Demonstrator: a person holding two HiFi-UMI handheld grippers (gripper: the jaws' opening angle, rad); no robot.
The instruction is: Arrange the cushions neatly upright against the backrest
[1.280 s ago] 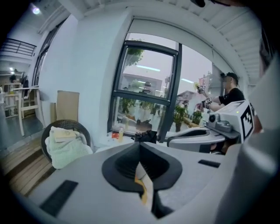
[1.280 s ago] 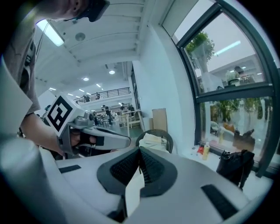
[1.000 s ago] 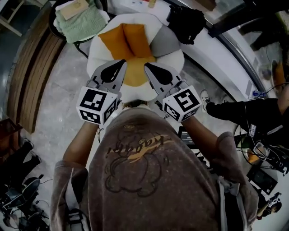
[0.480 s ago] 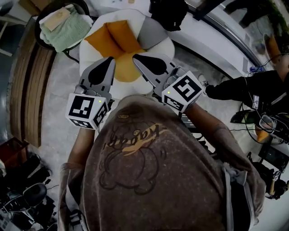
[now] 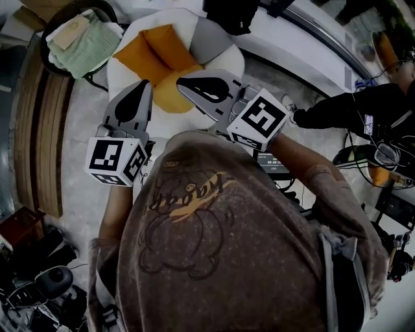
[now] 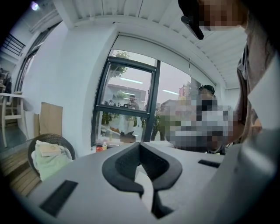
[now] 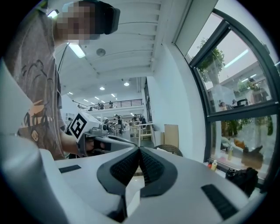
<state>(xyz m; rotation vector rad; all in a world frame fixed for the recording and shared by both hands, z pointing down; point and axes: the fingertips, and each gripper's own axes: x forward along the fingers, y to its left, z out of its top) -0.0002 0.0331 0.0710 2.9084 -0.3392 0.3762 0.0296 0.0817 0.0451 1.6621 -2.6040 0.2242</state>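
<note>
A round white armchair (image 5: 224, 65) holds two orange cushions (image 5: 146, 52) leaning side by side at its back, a third orange cushion (image 5: 167, 96) lying on the seat, and a grey cushion (image 5: 211, 35) at the right. My left gripper (image 5: 142, 85) and right gripper (image 5: 183, 80) hover over the seat's front, both shut with nothing between the jaws. In the left gripper view the closed jaws (image 6: 140, 145) point level at a window. In the right gripper view the closed jaws (image 7: 139, 149) point across the room, with the left gripper (image 7: 107, 141) ahead of them.
A wicker basket of green towels (image 5: 81, 42) stands left of the chair, beside wooden decking (image 5: 35, 130). A black bag (image 5: 230, 13) lies behind the chair. A person's black-clad legs (image 5: 343, 107), cables and equipment (image 5: 389, 207) crowd the floor at the right.
Both grippers have drawn apart and back from the cushions, the left one sliding left, the right one turning sideways. The chair has shifted up and left in the head view.
</note>
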